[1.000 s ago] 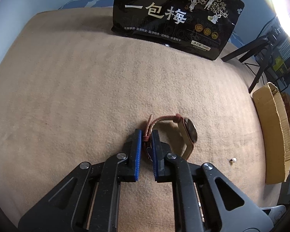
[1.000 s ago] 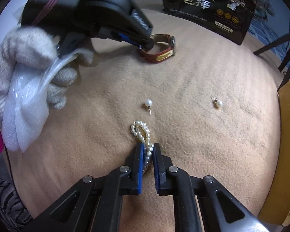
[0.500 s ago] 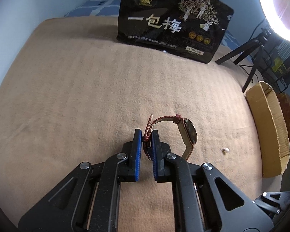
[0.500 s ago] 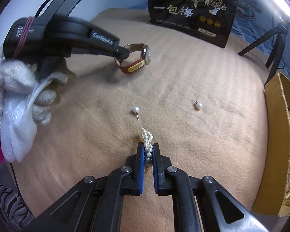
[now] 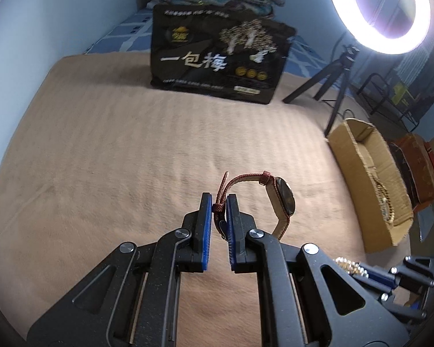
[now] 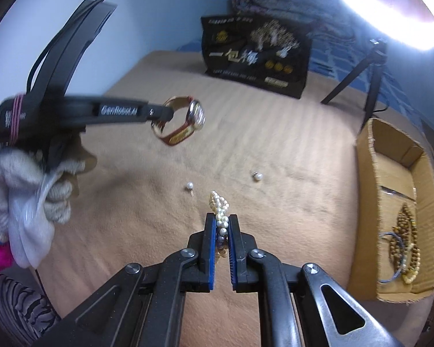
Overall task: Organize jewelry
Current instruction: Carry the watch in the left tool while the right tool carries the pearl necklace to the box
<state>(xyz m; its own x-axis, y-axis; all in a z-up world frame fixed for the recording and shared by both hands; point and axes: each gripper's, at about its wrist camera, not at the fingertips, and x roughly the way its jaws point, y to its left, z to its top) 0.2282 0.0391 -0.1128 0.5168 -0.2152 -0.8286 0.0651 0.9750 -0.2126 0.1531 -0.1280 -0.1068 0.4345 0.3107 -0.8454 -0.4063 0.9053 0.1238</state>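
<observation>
You are in the carry step: both pieces are off the bed and in the air, not yet delivered. Your left gripper has its fingers closed almost fully on the strap of the watch, which hangs out to the right of the pads, dial facing sideways; in the right view the same watch dangles clear above the blanket. Your right gripper has its fingers pinched tight on the pearl bracelet, a loop of beads poking out past the tips. The likely target is the box at the right edge of the bed, open at the top. It already holds a heap of brown bead strands with a blue cord among them, lying at its near end; the far end looks bare. Next, I judge, you need to swing each hand rightward over the box rim and lower it before you loosen the fingers, so the piece drops inside and not on the wall; the watch hangs off-centre, so allow for its swing. Two pearl studs remain on the blanket, one just beyond the bracelet and one further right, well apart from the box. The black bag at the far end looks to be no part of this.
</observation>
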